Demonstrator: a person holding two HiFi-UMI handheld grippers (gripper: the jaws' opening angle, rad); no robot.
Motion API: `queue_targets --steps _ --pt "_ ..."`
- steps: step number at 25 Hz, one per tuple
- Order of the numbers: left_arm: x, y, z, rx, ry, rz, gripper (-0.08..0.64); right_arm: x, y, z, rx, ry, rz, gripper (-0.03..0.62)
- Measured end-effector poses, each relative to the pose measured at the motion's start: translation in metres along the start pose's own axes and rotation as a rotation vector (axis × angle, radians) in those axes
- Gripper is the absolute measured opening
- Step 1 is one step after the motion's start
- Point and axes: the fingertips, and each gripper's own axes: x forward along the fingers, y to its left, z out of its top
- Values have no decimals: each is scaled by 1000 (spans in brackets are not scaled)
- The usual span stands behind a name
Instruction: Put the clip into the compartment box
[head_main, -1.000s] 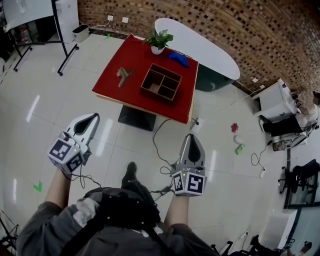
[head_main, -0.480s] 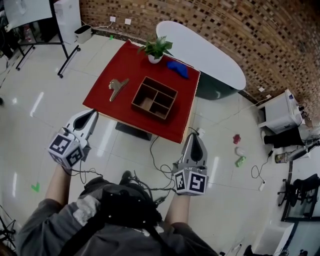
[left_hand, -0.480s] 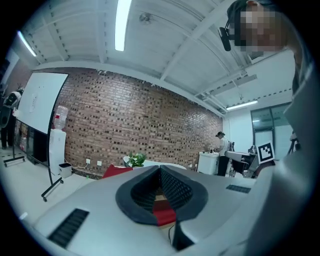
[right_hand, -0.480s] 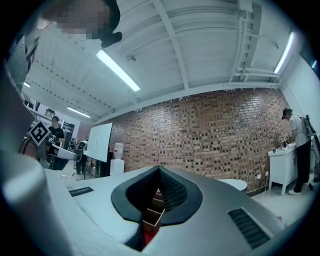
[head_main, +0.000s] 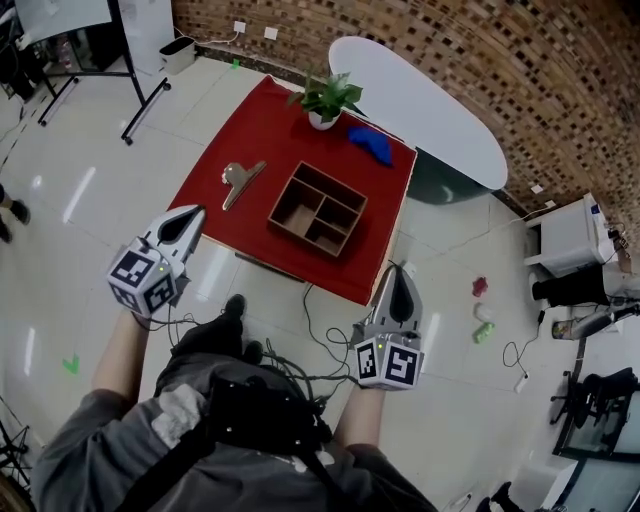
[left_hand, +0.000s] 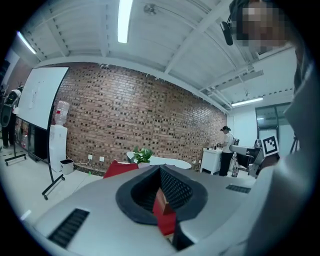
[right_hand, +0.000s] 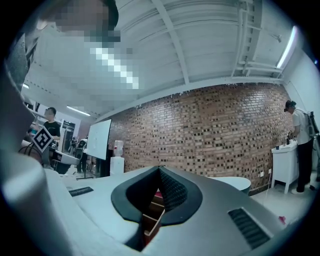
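Head view: clip (head_main: 241, 182) near table's (head_main: 265, 120) left edge, apart from compartment box (head_main: 286, 194).

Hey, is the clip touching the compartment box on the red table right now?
Apart. The head view shows the clip lying left of the compartment box, with bare red table between them.

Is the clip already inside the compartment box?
No, in the head view the clip lies on the red table beside the compartment box, apart from it.
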Motion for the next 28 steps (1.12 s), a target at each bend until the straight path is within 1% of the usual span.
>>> queue_targets --steps 1,2,4,5,6,7,10,15,19,22,28 --pt "10 11 -1 3 13 4 14 10 -2 1 -2 0 -11 18" --pt "21 22 -5 4 28 10 40 19 -5 2 -3 1 -24 18" --pt "43 45 -17 7 68 13 52 35 -10 0 -3 4 -51 18" --pt "54 54 -24 7 92 6 69 43 -12 -2 -7 7 -63 18" --pt "66 63 -30 5 119 -6 111 51 -15 -3 -12 11 -75 18" --pt "78 72 -36 4 145 -17 130 59 -17 -3 -16 15 -88 18" --pt "115 102 -56 7 232 -21 146 83 -23 -7 -20 25 -131 18" --pt "176 149 -99 -42 361 -29 196 124 -29 -29 -31 54 -179 18" --pt "214 179 -131 -51 465 -27 198 151 -35 -43 -35 75 -210 18" --pt "237 194 -153 -54 540 -39 198 168 -39 -50 -43 86 -229 20" --pt "260 202 -182 -87 674 -115 198 191 -36 -60 -47 95 -251 18"
